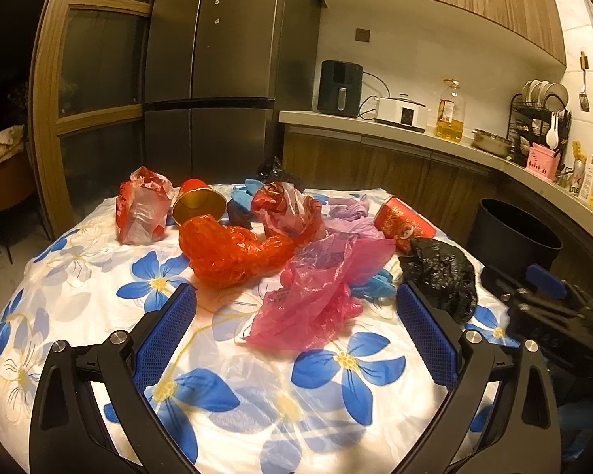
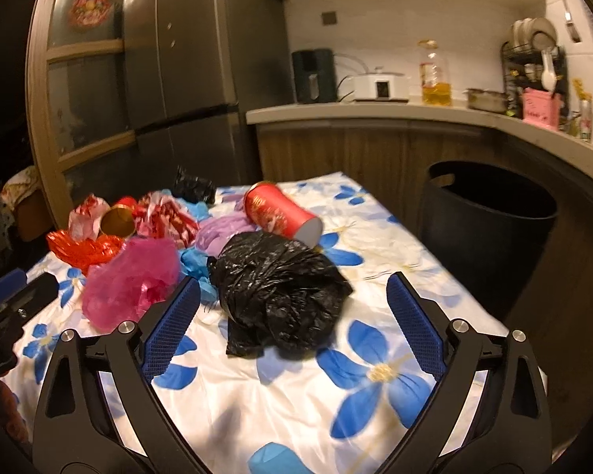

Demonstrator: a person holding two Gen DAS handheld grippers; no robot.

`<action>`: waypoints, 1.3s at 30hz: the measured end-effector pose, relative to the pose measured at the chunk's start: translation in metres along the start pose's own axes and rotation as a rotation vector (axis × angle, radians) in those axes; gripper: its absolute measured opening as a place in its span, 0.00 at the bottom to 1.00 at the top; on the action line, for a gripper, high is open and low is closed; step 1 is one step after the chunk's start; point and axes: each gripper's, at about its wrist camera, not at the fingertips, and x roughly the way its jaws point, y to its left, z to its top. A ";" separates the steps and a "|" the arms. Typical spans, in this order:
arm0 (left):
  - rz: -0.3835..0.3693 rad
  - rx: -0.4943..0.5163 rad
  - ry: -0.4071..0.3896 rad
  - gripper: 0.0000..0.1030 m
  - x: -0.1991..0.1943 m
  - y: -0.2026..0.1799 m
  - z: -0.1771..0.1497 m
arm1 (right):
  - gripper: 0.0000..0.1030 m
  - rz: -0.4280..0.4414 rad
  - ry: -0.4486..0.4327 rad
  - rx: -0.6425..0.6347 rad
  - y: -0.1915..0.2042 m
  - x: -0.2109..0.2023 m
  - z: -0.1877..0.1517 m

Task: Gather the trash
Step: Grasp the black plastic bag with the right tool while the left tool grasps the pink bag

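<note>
A glossy white cloth printed with big blue flowers (image 1: pixel 348 359) covers the worktop, and the trash lies heaped across the middle and upper part of both views. In the left wrist view the left tongs (image 1: pixel 296 304) stand wide apart with nothing between their ribbed blue pads, hovering just short of a thin, translucent pink plastic bag (image 1: pixel 316 288) crumpled at frame centre. Behind it lies a crinkled orange-red bag (image 1: pixel 233 252), a red paper cup (image 1: pixel 197 203) on its side showing a shiny gold inside, and a red-and-white printed bag (image 1: pixel 142 209) at upper left. A lilac bag (image 1: pixel 348 213) and a red cylindrical can (image 1: pixel 409 223) lie toward the upper right. In the right wrist view the right tongs (image 2: pixel 292 308) also gape wide and hold nothing; a wrinkled, shiny black plastic bag (image 2: pixel 280 288) bulges between and just beyond their tips. A scrap of blue plastic (image 2: pixel 195 266) peeks out at its left. A round black bin (image 2: pixel 490 229) with smooth walls stands off the worktop's right edge, below the kitchen counter (image 2: pixel 375 112).
</note>
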 end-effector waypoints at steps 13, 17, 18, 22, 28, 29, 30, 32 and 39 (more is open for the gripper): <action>0.007 0.011 0.035 0.90 0.038 -0.003 0.002 | 0.19 0.018 0.117 -0.065 0.006 0.061 -0.013; -0.003 0.011 0.067 0.63 0.050 -0.004 0.000 | 0.08 0.031 0.110 -0.076 0.005 0.055 -0.014; 0.001 0.012 0.081 0.53 0.054 -0.004 0.001 | 0.08 0.032 0.104 -0.070 0.002 0.051 -0.013; -0.015 -0.002 0.120 0.39 0.064 -0.002 -0.003 | 0.08 0.025 0.080 -0.058 -0.006 0.036 -0.006; -0.031 -0.006 0.175 0.05 0.073 -0.003 -0.011 | 0.08 0.027 0.061 -0.052 -0.015 0.017 0.002; -0.037 -0.011 0.172 0.03 0.073 -0.002 -0.012 | 0.08 0.028 0.059 -0.052 -0.016 0.015 0.002; -0.042 -0.015 0.169 0.02 0.071 -0.002 -0.012 | 0.08 0.028 0.055 -0.057 -0.016 0.012 0.003; -0.047 -0.017 0.155 0.01 0.065 -0.003 -0.010 | 0.07 0.029 0.046 -0.058 -0.018 0.007 0.005; -0.045 -0.022 0.055 0.01 0.034 -0.015 0.011 | 0.07 0.040 -0.002 -0.047 -0.026 -0.011 0.017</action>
